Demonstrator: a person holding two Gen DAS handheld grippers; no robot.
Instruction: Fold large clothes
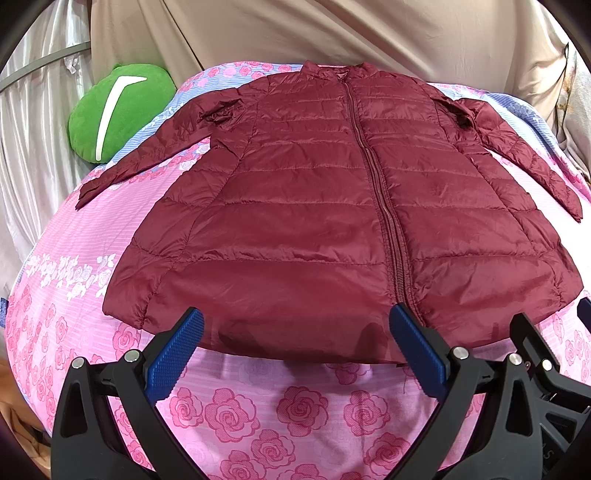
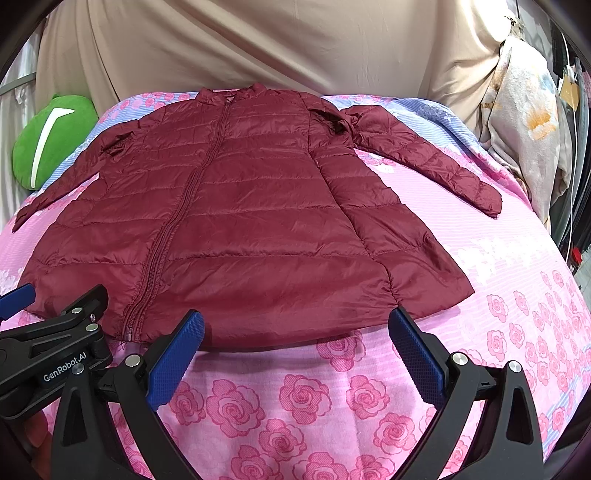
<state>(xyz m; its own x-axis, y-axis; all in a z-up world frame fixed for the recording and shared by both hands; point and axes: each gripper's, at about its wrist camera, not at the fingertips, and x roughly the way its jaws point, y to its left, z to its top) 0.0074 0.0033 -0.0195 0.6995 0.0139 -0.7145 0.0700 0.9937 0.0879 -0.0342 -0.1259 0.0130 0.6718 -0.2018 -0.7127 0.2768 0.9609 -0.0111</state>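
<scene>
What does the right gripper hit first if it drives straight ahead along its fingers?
Most likely the bottom hem of the maroon puffer jacket. The right gripper is open, its fingertips at the hem edge right of the zipper, above the rose-print bedsheet. Its height over the fabric is unclear.

A bed (image 1: 332, 424) covered in a pink rose-print sheet (image 2: 498, 229) fills the room. Beige drapery (image 1: 332, 33) hangs behind its far edge; a green cushion (image 1: 118, 110) sits at its far-left corner.
</scene>
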